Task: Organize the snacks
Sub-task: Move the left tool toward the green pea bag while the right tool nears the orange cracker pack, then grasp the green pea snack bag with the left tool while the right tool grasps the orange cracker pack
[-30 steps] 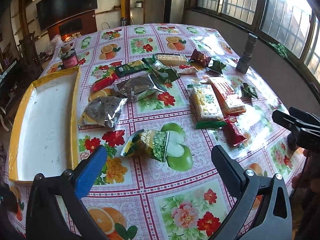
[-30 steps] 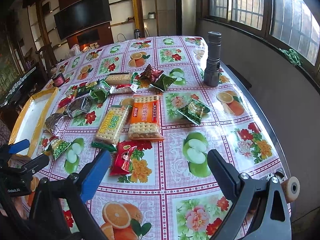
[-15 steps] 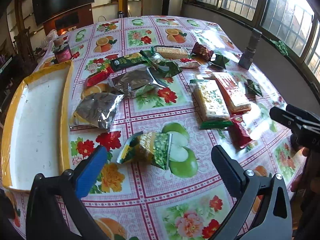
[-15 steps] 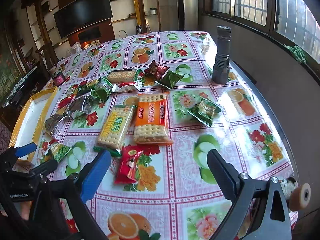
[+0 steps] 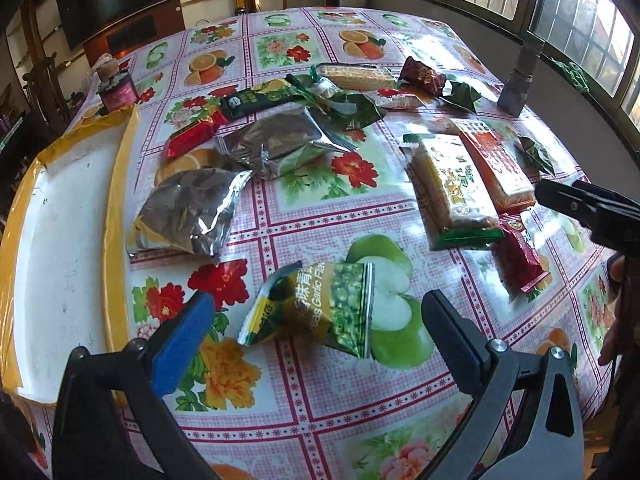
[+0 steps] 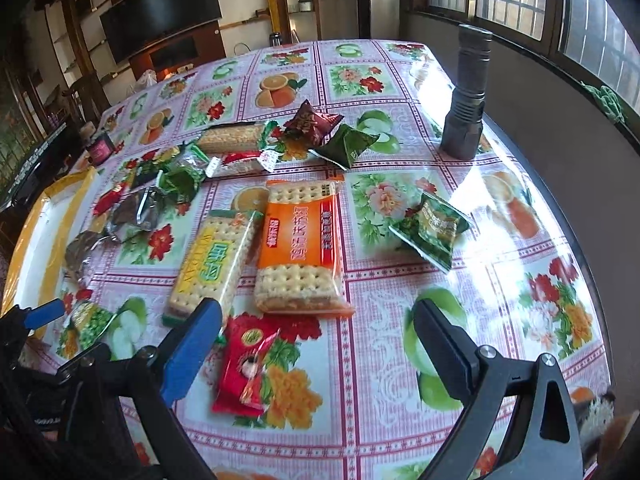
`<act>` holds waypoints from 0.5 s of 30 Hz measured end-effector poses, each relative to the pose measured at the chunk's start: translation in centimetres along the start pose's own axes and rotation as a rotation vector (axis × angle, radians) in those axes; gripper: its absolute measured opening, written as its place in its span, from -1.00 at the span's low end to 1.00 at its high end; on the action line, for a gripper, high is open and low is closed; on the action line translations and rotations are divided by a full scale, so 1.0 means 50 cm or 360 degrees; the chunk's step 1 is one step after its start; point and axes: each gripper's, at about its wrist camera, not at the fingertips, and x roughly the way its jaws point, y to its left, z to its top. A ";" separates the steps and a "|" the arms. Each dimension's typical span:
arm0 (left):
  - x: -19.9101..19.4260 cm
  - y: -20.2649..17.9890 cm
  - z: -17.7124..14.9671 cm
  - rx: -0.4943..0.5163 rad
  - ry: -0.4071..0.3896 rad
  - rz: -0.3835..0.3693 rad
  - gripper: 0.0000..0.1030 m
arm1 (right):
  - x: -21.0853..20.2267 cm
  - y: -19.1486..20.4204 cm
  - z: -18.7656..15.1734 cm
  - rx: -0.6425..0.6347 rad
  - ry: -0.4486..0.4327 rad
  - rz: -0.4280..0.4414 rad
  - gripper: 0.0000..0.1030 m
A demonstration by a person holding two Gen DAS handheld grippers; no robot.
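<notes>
Along the left edge of the table lies the white tray (image 5: pixel 60 240), empty. The left gripper (image 5: pixel 316 322) is wide open, holding nothing; the green pea packet (image 5: pixel 320 304) lies directly ahead between its fingers, long axis across the gap, torn end toward the tray. The right gripper (image 6: pixel 316 334), also wide open, hovers near the red packet (image 6: pixel 248 364), which points away from it.

The tray (image 5: pixel 60 240) lies left of the scattered snack packets (image 5: pixel 320 300), with the flashlight (image 6: pixel 468 92) standing far right.
</notes>
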 end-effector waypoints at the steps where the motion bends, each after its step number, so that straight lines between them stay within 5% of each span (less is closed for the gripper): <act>1: 0.002 0.000 0.001 0.0003 0.0003 -0.0001 0.93 | 0.008 0.000 0.007 -0.0004 0.0002 -0.0009 0.86; 15: 0.035 0.008 0.004 0.0022 0.0085 -0.0021 0.66 | 0.123 0.016 0.050 -0.0059 0.0176 -0.0076 0.77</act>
